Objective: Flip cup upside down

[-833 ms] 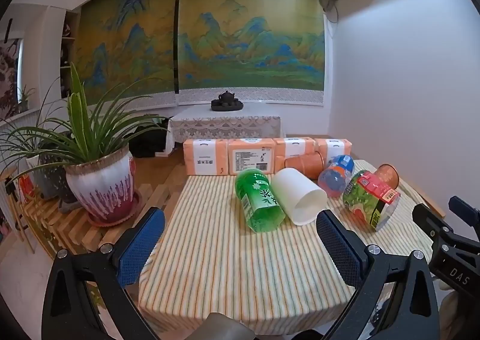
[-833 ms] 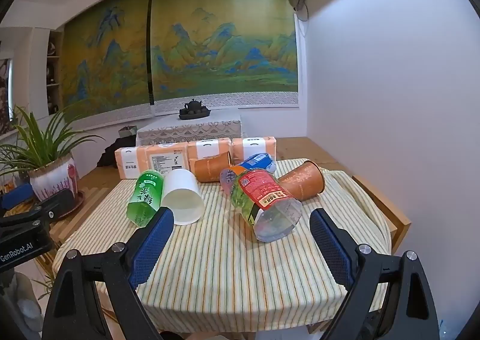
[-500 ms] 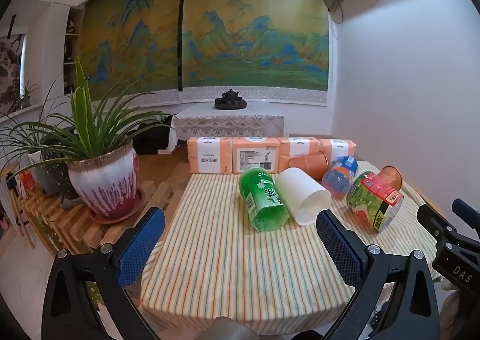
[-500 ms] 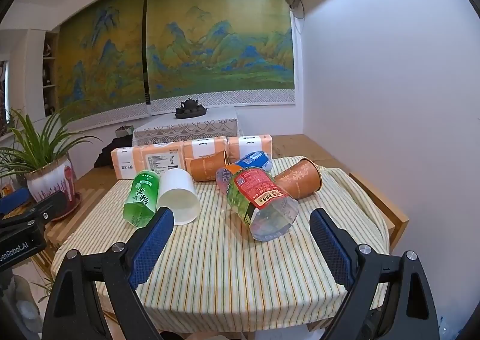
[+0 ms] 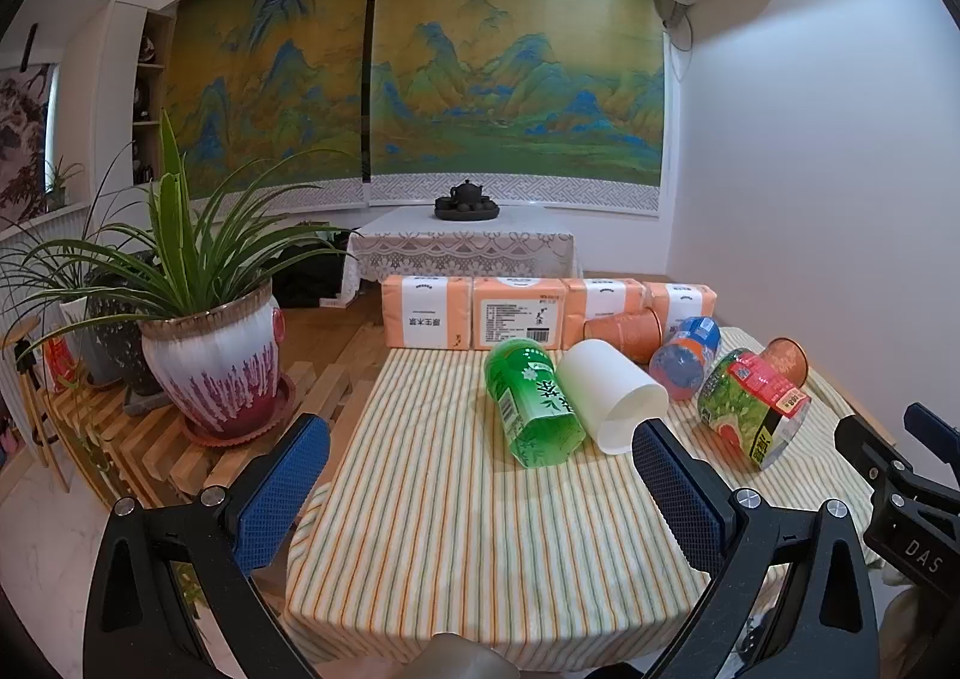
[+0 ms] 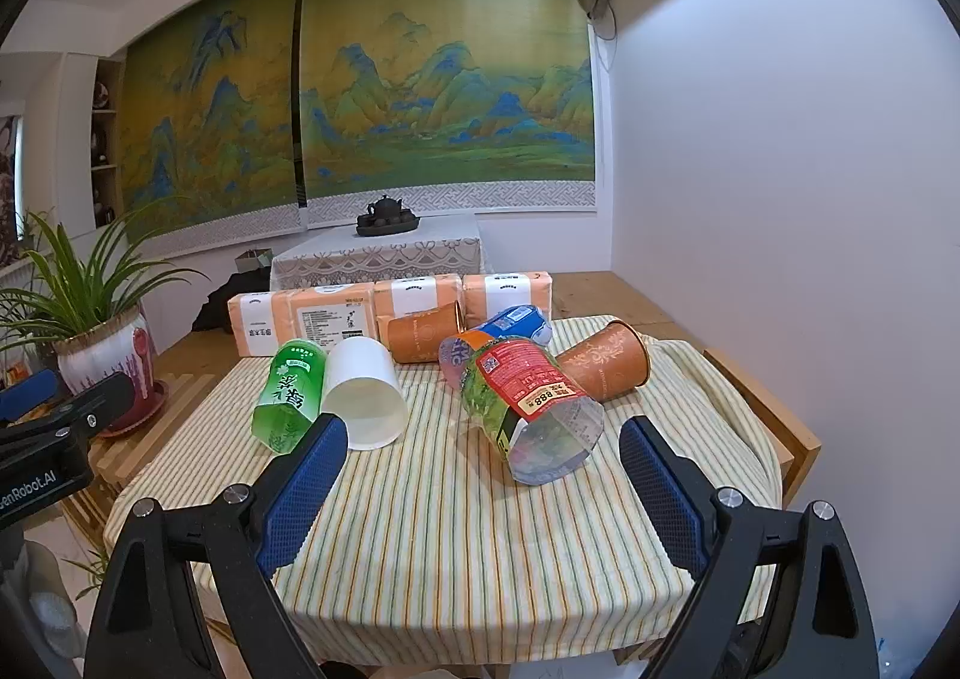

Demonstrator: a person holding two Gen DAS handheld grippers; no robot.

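Note:
Several cups lie on their sides on a striped tablecloth (image 5: 456, 505). A white cup (image 5: 612, 394) lies mid-table with its mouth toward me; it also shows in the right wrist view (image 6: 363, 391). A green cut bottle cup (image 5: 531, 400) lies beside it on the left. A clear cup with a red and green label (image 6: 531, 400) lies right of centre. Two orange paper cups (image 6: 606, 367) (image 6: 423, 338) and a blue-orange one (image 6: 501, 334) lie behind. My left gripper (image 5: 480, 490) and right gripper (image 6: 483, 484) are both open and empty, short of the cups.
A row of orange tissue packs (image 5: 519, 312) stands along the table's far edge. A potted plant (image 5: 210, 343) stands on a wooden rack to the left. A white wall (image 6: 780, 199) is close on the right. A low table with a teapot (image 5: 467, 202) stands behind.
Both grippers have drifted slightly, with the cups sitting a little further right in the left view and a little lower in the right view. No cup has moved. Both stay open.

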